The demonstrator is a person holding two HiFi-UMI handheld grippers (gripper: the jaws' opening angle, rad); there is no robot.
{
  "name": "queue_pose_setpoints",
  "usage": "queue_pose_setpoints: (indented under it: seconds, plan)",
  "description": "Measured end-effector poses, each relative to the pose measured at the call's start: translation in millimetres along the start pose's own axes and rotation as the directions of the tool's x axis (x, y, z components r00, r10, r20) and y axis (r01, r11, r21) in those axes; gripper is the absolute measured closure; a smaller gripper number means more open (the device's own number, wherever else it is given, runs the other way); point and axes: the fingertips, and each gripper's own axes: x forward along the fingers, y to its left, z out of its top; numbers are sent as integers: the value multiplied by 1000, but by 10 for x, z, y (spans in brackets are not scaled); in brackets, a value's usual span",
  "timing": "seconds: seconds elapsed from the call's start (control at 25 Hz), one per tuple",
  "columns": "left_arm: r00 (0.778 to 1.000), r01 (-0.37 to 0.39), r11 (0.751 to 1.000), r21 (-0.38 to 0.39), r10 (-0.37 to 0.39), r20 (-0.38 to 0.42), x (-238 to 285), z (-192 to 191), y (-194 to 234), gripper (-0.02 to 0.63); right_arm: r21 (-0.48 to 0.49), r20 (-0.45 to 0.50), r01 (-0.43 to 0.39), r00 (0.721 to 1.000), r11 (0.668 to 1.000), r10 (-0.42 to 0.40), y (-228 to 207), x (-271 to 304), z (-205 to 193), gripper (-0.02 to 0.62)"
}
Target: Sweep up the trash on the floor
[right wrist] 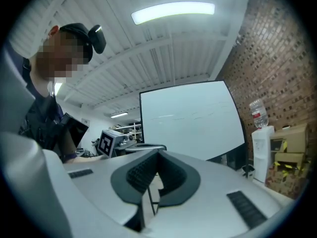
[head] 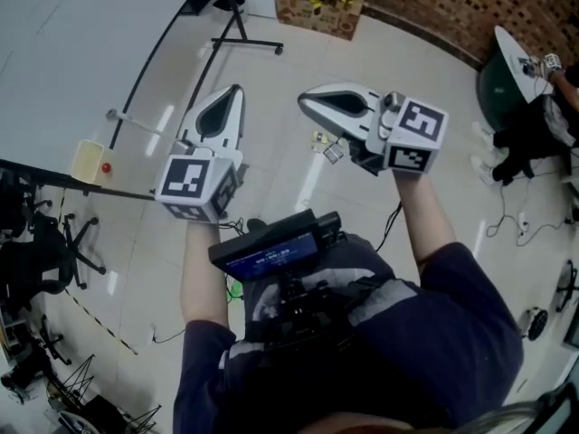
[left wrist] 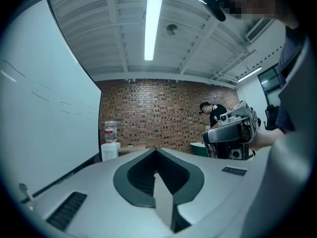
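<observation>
A few small scraps of trash (head: 327,146) lie on the pale tiled floor (head: 362,61), just below the two raised grippers in the head view. My left gripper (head: 237,89) is held up at the left, shut, with nothing between its jaws. My right gripper (head: 303,100) is at the same height to the right, also shut and empty. The left gripper view looks level over the shut left gripper (left wrist: 156,150) toward a brick wall (left wrist: 158,118), and the right gripper view looks over the shut right gripper (right wrist: 158,153) toward a whiteboard (right wrist: 190,120). No broom or dustpan is held.
A whiteboard stand's wheeled legs (head: 246,40) and a cardboard box (head: 318,3) stand at the far side. A pale yellow box (head: 90,161) sits at left, office chairs (head: 36,251) beyond it. A water dispenser (left wrist: 110,144) stands by the brick wall. A person in black (left wrist: 214,114) is at back right.
</observation>
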Motion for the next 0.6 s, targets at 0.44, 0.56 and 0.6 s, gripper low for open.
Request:
queue_pose_setpoints:
  seconds: [0.44, 0.56, 0.6]
  plan:
    - [986, 36, 999, 41, -29, -164, -414, -38, -1030, 598, 134, 147, -77, 988, 988, 57, 353, -942, -78, 588]
    - [973, 79, 997, 0, -77, -218, -596, -202, -1104, 598, 155, 158, -64, 987, 986, 40, 481, -860, -15, 588]
    - [970, 83, 997, -5, -82, -230, -655, -242, -1115, 598, 160, 160, -60, 986, 985, 35, 524, -838, -8, 588]
